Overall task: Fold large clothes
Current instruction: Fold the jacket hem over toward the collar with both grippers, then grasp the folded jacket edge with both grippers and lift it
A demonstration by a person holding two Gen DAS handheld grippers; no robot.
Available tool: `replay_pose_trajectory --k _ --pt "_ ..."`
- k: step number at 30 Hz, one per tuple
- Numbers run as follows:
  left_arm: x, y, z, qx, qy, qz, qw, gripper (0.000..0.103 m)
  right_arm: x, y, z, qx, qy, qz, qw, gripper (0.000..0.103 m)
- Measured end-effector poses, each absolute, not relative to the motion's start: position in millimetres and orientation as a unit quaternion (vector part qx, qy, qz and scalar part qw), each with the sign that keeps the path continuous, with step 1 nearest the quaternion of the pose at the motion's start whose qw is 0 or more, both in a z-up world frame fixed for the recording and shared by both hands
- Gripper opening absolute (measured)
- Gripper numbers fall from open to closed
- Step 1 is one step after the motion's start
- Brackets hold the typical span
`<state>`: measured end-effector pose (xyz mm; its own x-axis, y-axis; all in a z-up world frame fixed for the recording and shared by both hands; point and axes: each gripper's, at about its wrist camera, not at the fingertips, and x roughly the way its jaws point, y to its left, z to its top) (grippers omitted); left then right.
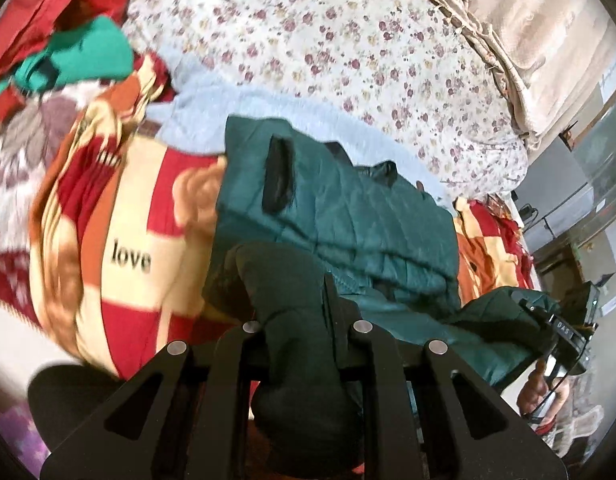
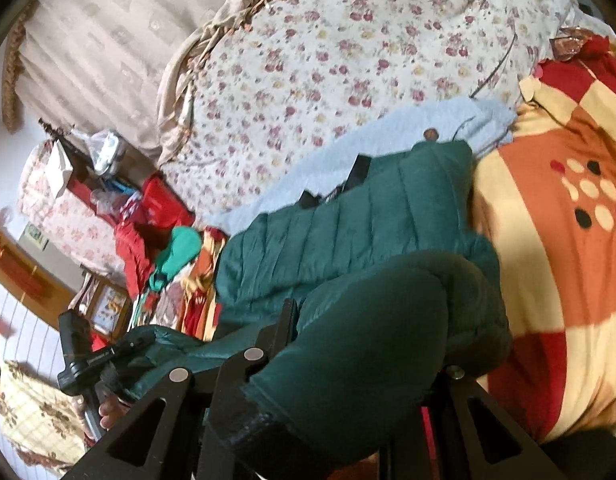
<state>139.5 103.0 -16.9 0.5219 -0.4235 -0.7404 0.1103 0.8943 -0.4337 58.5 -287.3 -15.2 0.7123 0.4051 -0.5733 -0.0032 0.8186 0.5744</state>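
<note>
Left wrist view: left hand-held gripper [image 1: 304,320] clenched on a sleeve of the dark green quilted jacket [image 1: 347,216]; jacket spread on the bed's checked blanket [image 1: 120,232]. Right hand-held gripper [image 2: 347,356] grasping the jacket's other sleeve. Floral quilt [image 1: 347,40] beyond.

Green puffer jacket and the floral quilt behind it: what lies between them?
A pale blue fleecy blanket lies between the green puffer jacket and the floral quilt. Both wrist views show it.
</note>
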Motion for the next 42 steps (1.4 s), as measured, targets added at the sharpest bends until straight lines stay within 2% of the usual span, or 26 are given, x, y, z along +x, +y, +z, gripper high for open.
replay_pose_trajectory --k 16,26,35,42 --pt "257 69 -33 -0.097 0.485 -0.064 0.867 0.012 159 -299 -15 0.247 0.370 0.046 0.894 0.017" --pt "322 41 -65 -0.044 0.493 -0.022 0.869 0.016 230 -313 -60 0.233 0.403 -0.012 0.885 0.017" --pt "370 40 -109 -0.095 0.506 -0.011 0.857 0.020 272 -325 -102 0.242 0.431 -0.018 0.869 0.018" --pt "373 51 -98 -0.140 0.504 -0.025 0.852 0.022 289 -329 -109 0.252 0.447 -0.010 0.858 0.019"
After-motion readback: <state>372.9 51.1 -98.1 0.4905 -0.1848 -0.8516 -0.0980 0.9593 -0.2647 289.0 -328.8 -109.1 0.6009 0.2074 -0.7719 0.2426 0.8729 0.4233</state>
